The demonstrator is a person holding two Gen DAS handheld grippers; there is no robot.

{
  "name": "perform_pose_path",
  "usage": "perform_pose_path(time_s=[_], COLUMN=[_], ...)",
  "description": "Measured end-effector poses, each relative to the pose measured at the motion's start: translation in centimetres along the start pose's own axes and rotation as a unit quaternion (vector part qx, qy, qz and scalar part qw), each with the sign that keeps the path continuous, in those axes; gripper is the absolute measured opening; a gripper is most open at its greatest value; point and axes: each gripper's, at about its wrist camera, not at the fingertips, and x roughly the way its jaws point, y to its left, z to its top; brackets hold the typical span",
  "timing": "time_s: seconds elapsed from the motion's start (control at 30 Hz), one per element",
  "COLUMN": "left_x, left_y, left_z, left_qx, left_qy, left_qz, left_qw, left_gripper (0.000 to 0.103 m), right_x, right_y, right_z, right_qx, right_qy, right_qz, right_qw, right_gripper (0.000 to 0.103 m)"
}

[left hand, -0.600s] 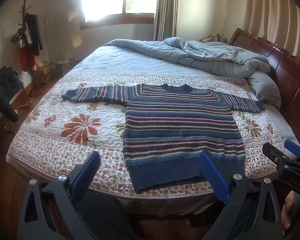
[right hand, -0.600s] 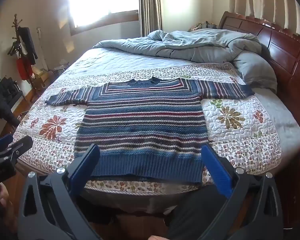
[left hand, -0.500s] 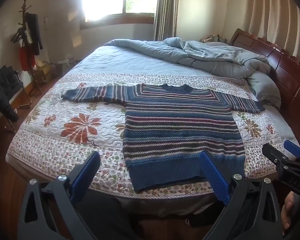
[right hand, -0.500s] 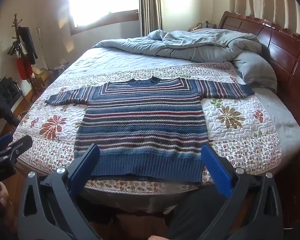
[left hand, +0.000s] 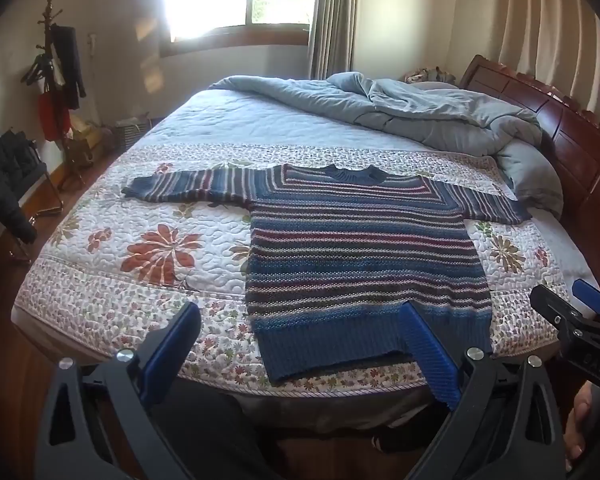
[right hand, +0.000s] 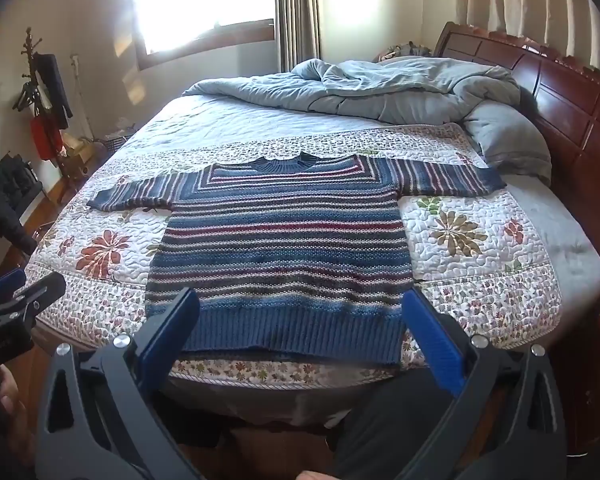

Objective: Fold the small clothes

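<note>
On the near half of the bed, right on top of the flowery quilt, the striped sweater is laid out totally flat, front up, hem toward the near edge and collar pointing at the far side. Both sleeves are stretched straight out to left and right. So as far as folding goes, I'd say basically nothing is done yet: it's spread and smoothed, but there are no folds in it at all. Sleeves still need to come in, then the body gets folded over, so pretty much the whole job is left.

Both tools are hanging back off the near edge of the bed, not touching any fabric. The left gripper has its blue fingers spread wide with nothing between them, lined up roughly with the left part of the hem. The right gripper is the same deal, wide and empty, framing the hem almost dead centre.

Containers: honestly I can't spot any basket or bin for the finished piece. Only other stuff up there is the grey-blue duvet bunched at the far right by the wooden headboard.
</note>
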Motion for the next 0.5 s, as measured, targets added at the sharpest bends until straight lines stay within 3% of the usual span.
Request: perform_pose_path(time_s=[0.5], left_x=[0.43], left_y=[-0.93], left_z=[0.09], left_qx=[0.007], left_qy=[0.006], left_qz=[0.000], left_qw=[1.0000], left_gripper=[0.099], right_x=[0.04], right_y=[-0.28], right_z=[0.04], right_qx=[0.000], right_qy=[0.000], right_qz=[-0.002], right_qw=[1.000], right_gripper=[0.101])
